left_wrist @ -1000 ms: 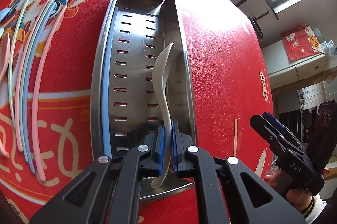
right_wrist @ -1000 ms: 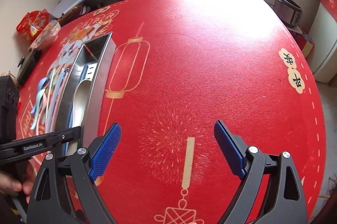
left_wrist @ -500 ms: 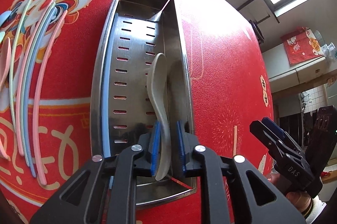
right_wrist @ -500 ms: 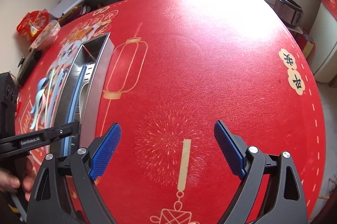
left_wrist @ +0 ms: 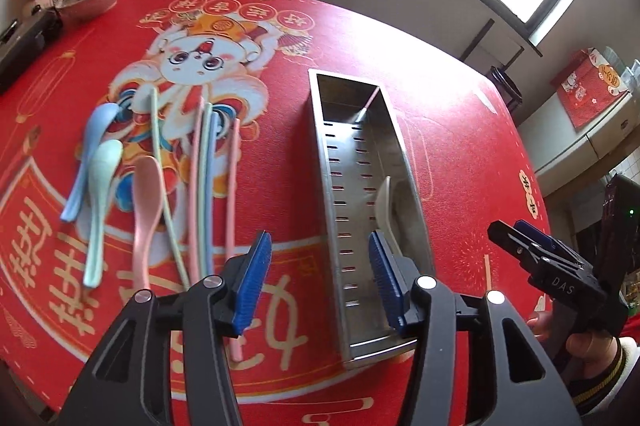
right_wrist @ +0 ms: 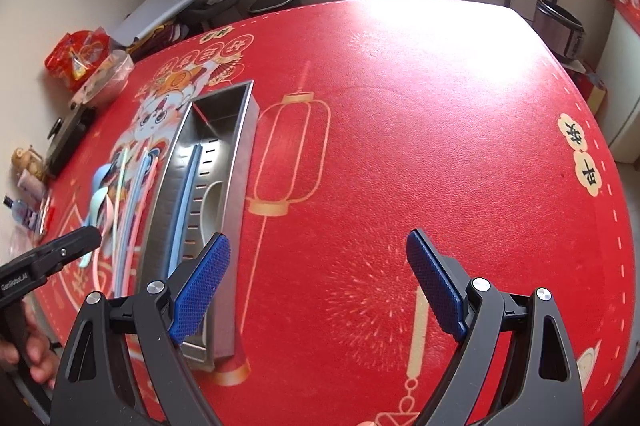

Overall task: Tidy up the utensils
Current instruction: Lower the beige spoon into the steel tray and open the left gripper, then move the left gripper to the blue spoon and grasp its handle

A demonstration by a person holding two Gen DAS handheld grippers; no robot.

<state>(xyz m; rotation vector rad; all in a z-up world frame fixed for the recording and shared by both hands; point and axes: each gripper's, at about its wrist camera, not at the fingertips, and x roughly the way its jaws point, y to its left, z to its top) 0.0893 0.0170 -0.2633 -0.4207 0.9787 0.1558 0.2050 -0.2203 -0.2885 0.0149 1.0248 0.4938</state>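
**Cream spoon in tray, both grippers empty**

Pastel plastic spoons (left_wrist: 105, 185) & chopsticks (left_wrist: 200, 185) loose on red counter (left_wrist: 460, 129). Left hand-held gripper (left_wrist: 318, 282) spreading, empty. Cream plastic spoon (left_wrist: 386, 209) lying in slotted steel tray (left_wrist: 352, 153). Right hand-held gripper (right_wrist: 316, 286) spread wide, empty.

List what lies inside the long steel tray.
Inside the perforated stainless steel tray: one beige plastic spoon and a light blue chopstick. The near end is hidden behind the gripper.

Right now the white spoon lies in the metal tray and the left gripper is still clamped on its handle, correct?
Not quite. The white spoon does lie in the metal tray, but the left gripper is opening with nothing between its pads, as the left wrist view shows.
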